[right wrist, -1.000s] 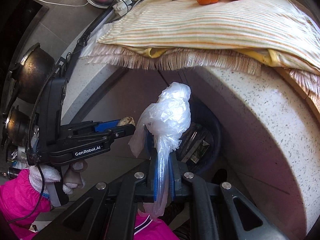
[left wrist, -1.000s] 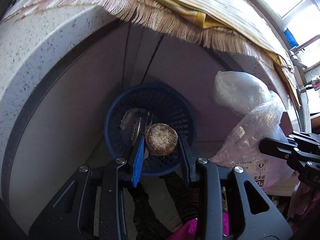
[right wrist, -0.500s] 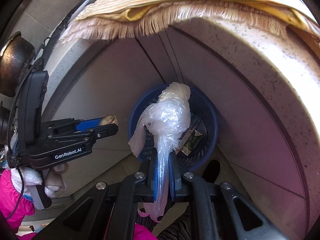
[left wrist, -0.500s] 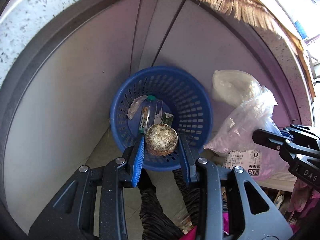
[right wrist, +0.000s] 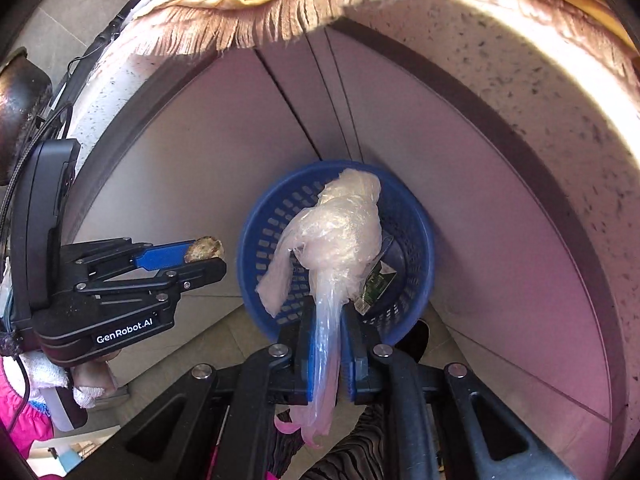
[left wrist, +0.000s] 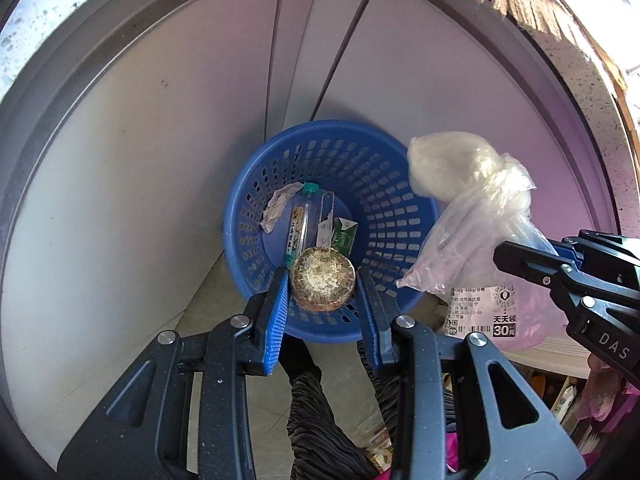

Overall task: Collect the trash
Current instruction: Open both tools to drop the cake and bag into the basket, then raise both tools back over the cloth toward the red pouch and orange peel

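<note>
1. The left gripper point(left wrist: 323, 286) clamps a round, crusty brown disc of food waste point(left wrist: 322, 283), hanging over the near rim of the blue perforated plastic basket point(left wrist: 384, 216) at centre frame

2. The right gripper point(right wrist: 329, 346) has just been opening, with the neck of the crumpled clear plastic bag point(right wrist: 340, 236) between its jaws; the bag's long axis runs up-frame over the basket mouth

3. Both loads look placed to drop; the bag seems nearer the basket's middle

Pale grey cabinet doors point(left wrist: 168, 152) meet in a corner beneath a speckled stone worktop point(right wrist: 500, 52), whose edge a fringed striped cloth point(right wrist: 240, 20) overhangs. Beige floor tiles point(left wrist: 212, 300) lie below; bright daylight falls from the right.
</note>
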Motion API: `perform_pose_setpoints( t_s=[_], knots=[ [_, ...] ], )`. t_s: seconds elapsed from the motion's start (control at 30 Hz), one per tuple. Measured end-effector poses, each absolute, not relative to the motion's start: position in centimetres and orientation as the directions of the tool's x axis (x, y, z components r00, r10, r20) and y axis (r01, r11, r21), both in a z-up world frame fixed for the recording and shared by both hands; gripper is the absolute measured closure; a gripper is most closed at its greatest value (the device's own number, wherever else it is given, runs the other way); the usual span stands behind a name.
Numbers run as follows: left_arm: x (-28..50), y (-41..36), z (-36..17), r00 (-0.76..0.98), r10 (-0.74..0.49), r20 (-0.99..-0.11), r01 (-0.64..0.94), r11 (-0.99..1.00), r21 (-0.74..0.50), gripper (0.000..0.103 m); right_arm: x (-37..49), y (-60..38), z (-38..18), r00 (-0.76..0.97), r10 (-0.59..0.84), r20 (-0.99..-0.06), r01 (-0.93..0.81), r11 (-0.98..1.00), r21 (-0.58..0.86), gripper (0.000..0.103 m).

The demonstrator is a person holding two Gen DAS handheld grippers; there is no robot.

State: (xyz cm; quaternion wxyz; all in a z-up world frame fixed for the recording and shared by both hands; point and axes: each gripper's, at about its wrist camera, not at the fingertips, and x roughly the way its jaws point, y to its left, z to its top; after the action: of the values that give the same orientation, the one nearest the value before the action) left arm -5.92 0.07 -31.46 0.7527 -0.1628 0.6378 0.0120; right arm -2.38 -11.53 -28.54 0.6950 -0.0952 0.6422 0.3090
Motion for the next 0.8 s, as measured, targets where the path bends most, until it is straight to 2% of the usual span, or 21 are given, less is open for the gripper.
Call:
perform_pose_setpoints(
  t_s=[0.07, 0.1, 0.17, 0.23, 0.3, 0.8],
  knots=[
    [-5.9, 0.1, -31.5, 0.187, -0.185, -0.965, -0.228, 0.947, -0.226, 0.071, -2.4, -11.4, -28.5, -0.007, 0.307, -0.952, -0.555, 0.79, 0.259, 0.082],
    [-5.9, 0.1, -31.5, 0.185, -0.185, -0.965, -0.231, 0.947, -0.225, 0.071, -2.8, -11.6, -28.3, -0.004, 0.309, -0.951, -0.556, 0.79, 0.259, 0.074],
    [-5.9, 0.1, -31.6, 0.182, -0.193, -0.964, -0.233, 0.944, -0.233, 0.069, -2.8, -11.5, -28.2, -0.005, 0.308, -0.951, -0.556, 0.79, 0.259, 0.07],
    [-5.8, 0.2, -31.5, 0.185, -0.183, -0.966, -0.234, 0.946, -0.224, 0.065, -2.4, -11.6, -28.2, -0.003, 0.303, -0.953, -0.554, 0.793, 0.254, 0.055],
    [-5.9, 0.4, -31.4, 0.187, -0.18, -0.966, -0.236, 0.946, -0.222, 0.064, -2.2, -11.5, -27.6, 0.006, 0.311, -0.95, -0.549, 0.796, 0.257, 0.049],
    [-5.9, 1.4, -29.1, 0.221, -0.157, -0.962, -0.25, 0.945, -0.212, 0.064, -2.4, -12.4, -24.5, 0.018, 0.361, -0.932, -0.551, 0.782, 0.292, 0.031]
  ],
)
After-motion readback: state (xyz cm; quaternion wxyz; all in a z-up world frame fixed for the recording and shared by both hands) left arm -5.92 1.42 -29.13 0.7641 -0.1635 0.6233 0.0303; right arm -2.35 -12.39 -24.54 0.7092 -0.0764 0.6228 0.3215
